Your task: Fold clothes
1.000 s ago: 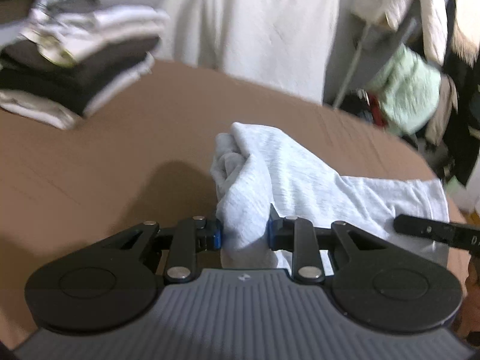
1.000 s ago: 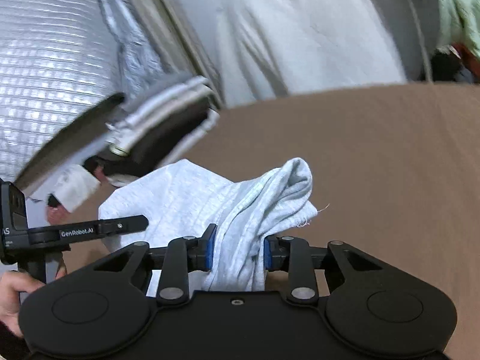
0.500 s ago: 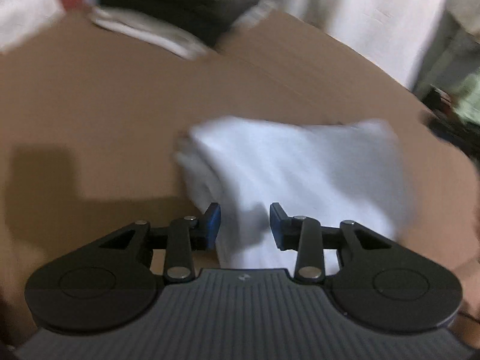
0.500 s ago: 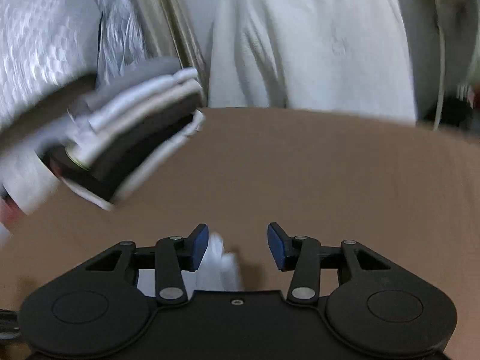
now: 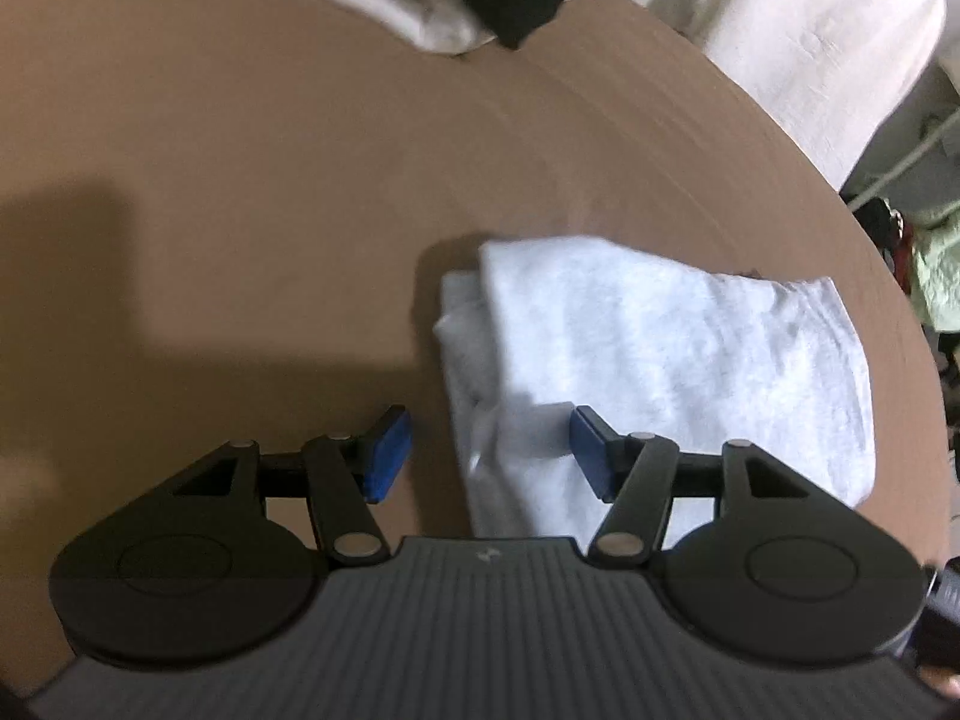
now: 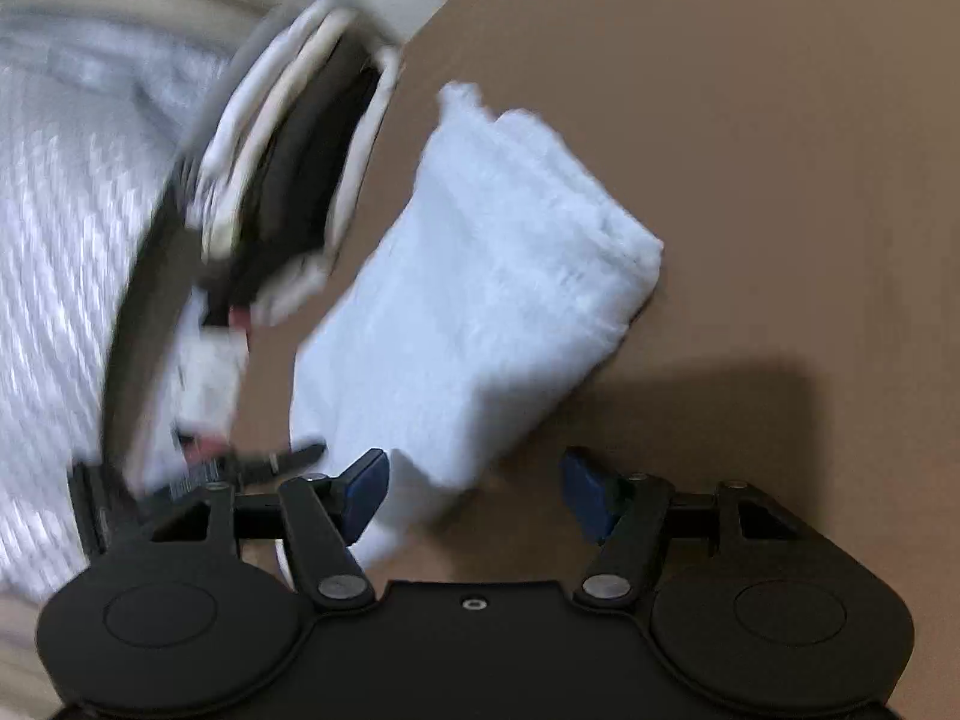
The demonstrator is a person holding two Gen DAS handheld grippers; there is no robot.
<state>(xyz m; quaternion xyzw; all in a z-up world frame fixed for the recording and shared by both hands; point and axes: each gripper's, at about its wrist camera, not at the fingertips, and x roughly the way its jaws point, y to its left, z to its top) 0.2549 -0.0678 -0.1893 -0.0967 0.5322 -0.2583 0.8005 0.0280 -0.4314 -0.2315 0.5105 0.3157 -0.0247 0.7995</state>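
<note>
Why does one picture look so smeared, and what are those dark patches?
Right wrist view: motion blur streaks the stacked clothes. Left wrist view: steadier, slightly soft. In both, overhead light casts dark shadows on the brown table beside the folded grey garment, and fisheye bends its edge.

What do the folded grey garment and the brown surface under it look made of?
The garment looks like soft heathered jersey knit, probably cotton: matte, mottled grey, with rounded folds. The tabletop looks like a smooth matte brown covering; blur hides whether it is cloth or board.

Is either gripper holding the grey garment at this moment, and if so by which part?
Nothing is held. The left gripper and right gripper are both open, and the folded grey garment lies on the brown table.
</note>
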